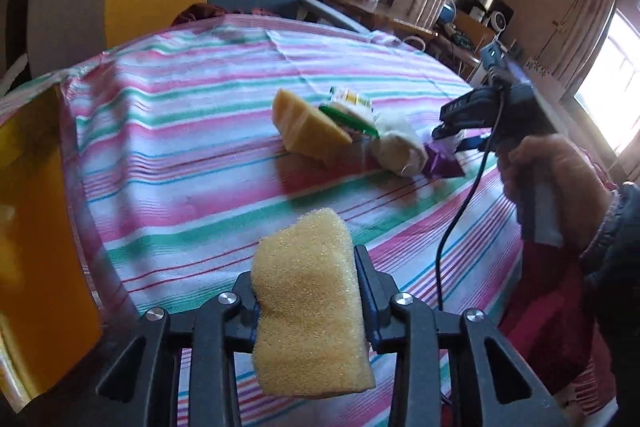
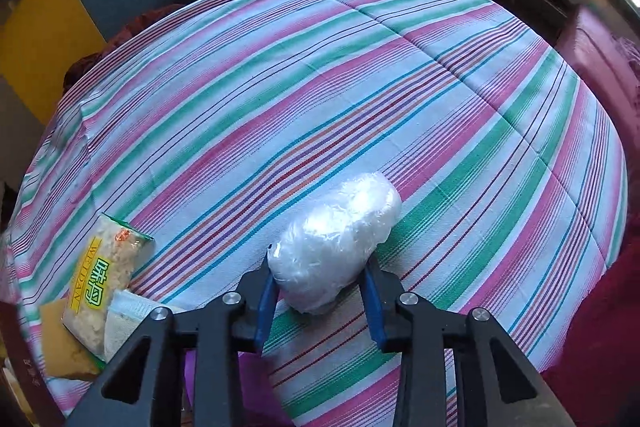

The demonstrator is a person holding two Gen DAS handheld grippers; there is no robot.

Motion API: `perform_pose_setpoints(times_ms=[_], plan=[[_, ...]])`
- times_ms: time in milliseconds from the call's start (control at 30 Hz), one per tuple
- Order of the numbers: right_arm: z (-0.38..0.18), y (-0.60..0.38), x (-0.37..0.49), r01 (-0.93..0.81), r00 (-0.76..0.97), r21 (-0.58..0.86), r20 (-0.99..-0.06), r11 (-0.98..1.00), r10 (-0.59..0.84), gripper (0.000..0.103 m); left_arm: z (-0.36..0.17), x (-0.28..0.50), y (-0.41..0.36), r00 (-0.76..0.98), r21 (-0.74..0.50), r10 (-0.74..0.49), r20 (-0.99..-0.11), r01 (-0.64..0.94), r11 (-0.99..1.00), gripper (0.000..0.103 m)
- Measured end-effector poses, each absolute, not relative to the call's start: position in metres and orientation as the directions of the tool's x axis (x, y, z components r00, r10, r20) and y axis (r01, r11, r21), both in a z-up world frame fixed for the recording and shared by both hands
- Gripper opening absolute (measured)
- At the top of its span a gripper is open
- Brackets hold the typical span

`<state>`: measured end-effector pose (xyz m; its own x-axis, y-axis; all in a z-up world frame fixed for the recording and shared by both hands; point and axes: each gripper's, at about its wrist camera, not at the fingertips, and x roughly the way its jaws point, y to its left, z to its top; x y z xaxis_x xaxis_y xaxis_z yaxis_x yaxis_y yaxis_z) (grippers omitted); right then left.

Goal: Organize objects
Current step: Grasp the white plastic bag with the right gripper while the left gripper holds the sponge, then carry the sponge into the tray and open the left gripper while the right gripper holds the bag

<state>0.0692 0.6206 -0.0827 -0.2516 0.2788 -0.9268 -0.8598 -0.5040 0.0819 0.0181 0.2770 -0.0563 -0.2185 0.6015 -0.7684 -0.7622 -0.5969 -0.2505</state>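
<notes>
Yellow foam fills the left gripper (image 1: 308,291): its jaws are clenched on a sponge (image 1: 310,307), which bulges out above and below the pinch. In the left wrist view the sponge's long axis runs from about 6 o'clock up toward 12, leaning slightly to 1. It appears to be lifted off the striped tablecloth (image 1: 192,131).

Beyond it, toward 1 o'clock, a small heap lies on the cloth: a second sponge (image 1: 308,133), a snack packet (image 2: 100,275) and a pale bundle.

Further right, the right gripper (image 2: 320,287) grasps a plastic-wrapped bundle (image 2: 334,247) near its nearer end, blue pads pressing on both flanks. In the right wrist view the bundle lies on the cloth with its long axis pointing from 7 o'clock to 1 o'clock; the packet sits at 9 o'clock of it, well apart.

Both grips look fresh, so lifting is likely the step in hand. To do it well, raise each item straight up before carrying it, keep the squeeze gentle enough that the foam does not spring free, and watch the slippery wrap, which may slide since the pinch sits off-centre.
</notes>
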Motion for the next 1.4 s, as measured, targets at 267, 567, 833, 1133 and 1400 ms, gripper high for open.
perform_pose_setpoints(times_ms=[267,567,833,1133,1400], plan=[[-0.078,0.622,0.07,-0.852,-0.247,0.055,-0.919,-0.52,0.308,0.037,-0.022,0.013,0.244,-0.319,-0.241,0.618,-0.719,-0.719,-0.652,0.036],[-0.062,0.604,0.061,-0.824,-0.305,0.053,-0.881,-0.564,0.363,0.037,0.004,-0.008,0.184,-0.512,-0.135,0.505,-0.694,-0.597,-0.791,0.036],[-0.052,0.594,0.057,-0.794,-0.357,0.058,-0.85,-0.605,0.387,0.037,0.003,-0.023,0.144,-0.584,-0.1,0.412,-0.699,-0.491,-0.865,0.037],[-0.045,0.587,0.056,-0.776,-0.396,0.07,-0.828,-0.627,0.398,0.037,-0.004,-0.027,0.133,-0.59,-0.092,0.383,-0.711,-0.461,-0.882,0.037],[-0.039,0.579,0.055,-0.753,-0.433,0.085,-0.81,-0.652,0.395,0.037,-0.016,-0.061,0.113,-0.487,-0.25,0.445,-0.752,-0.413,-0.876,0.037]])
